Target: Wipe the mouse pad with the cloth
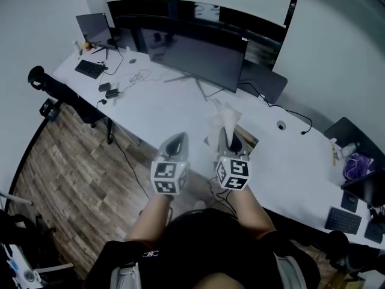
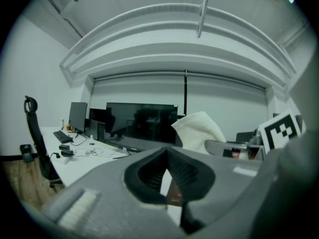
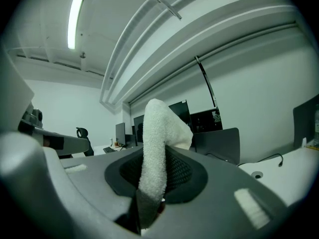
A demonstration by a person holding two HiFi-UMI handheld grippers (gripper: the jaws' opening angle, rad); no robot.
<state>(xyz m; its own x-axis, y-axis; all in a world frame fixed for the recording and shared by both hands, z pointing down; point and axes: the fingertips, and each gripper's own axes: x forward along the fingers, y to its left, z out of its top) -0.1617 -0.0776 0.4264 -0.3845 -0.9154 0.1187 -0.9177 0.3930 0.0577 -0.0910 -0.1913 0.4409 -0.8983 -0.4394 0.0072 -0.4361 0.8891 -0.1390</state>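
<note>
My right claw (image 3: 152, 183) gripped the fluffy white cloth (image 3: 158, 133) upright over the long white desk's (image 1: 174, 110) near edge, apparently ready for wiping; my left claw (image 2: 169, 176), closed empty, hung over that edge too.

Dim, cool, greenish cast; ceiling strip light (image 3: 75, 21) glows overhead, soft shadows only. Fisheye bends edges, black corners in gripper views. Near foreground blurred.

White cloth (image 3: 158, 143) is rough terry, right gripper (image 3: 155, 183) matt grey plastic, desk (image 1: 180, 110) smooth white, monitor (image 1: 198, 56) screen glossy, floor (image 1: 78, 161) wood-grain, possibly laminate.
</note>
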